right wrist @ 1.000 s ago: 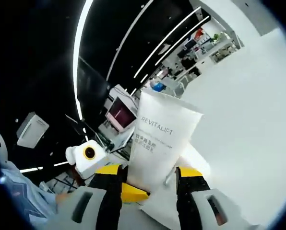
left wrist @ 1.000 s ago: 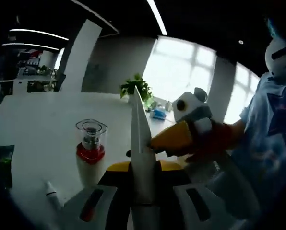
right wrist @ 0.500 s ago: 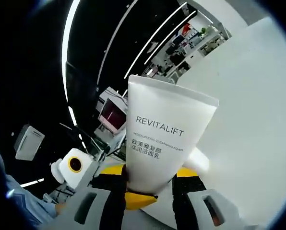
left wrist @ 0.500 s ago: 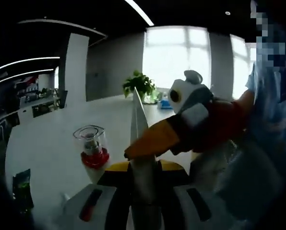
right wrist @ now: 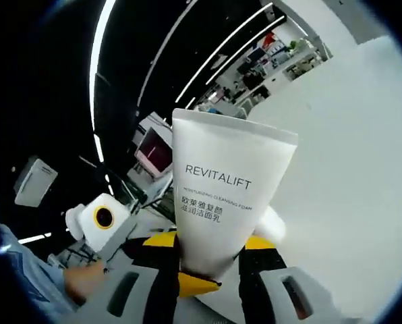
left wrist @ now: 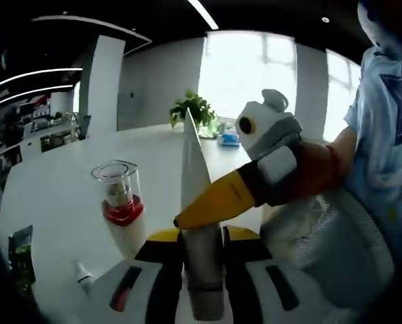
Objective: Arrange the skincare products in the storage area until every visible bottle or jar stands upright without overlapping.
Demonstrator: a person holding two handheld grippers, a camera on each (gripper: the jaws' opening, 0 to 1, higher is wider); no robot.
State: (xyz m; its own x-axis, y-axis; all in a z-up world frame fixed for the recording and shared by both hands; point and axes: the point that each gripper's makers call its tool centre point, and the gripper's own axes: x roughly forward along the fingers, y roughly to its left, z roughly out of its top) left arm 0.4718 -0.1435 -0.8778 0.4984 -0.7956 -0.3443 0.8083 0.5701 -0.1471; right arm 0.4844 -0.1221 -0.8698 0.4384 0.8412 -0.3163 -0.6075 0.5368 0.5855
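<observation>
A white REVITALIFT tube (right wrist: 228, 189) is held up above the white table (left wrist: 59, 169). In the left gripper view the tube (left wrist: 193, 169) shows edge-on, rising from my left gripper (left wrist: 202, 246), which is shut on its lower end. My right gripper (left wrist: 208, 209) reaches in from the right, one yellow finger lying across the tube's middle. In the right gripper view the tube faces me flat, pinched low between my right gripper (right wrist: 208, 260) jaws. The left gripper (right wrist: 100, 219) shows at the left there. A bottle (left wrist: 119, 196) with a clear cap and red collar stands upright on the table.
A small white tube (left wrist: 85, 273) lies near the table's front edge, beside a green packet (left wrist: 20, 246). A potted plant (left wrist: 195, 111) and a blue item (left wrist: 228, 140) sit at the far end. A person's light shirt (left wrist: 383, 135) is at the right.
Both views shifted slightly with the hands. The right gripper's yellow finger sits a little lower across the tube. The tube stays held in both grippers.
</observation>
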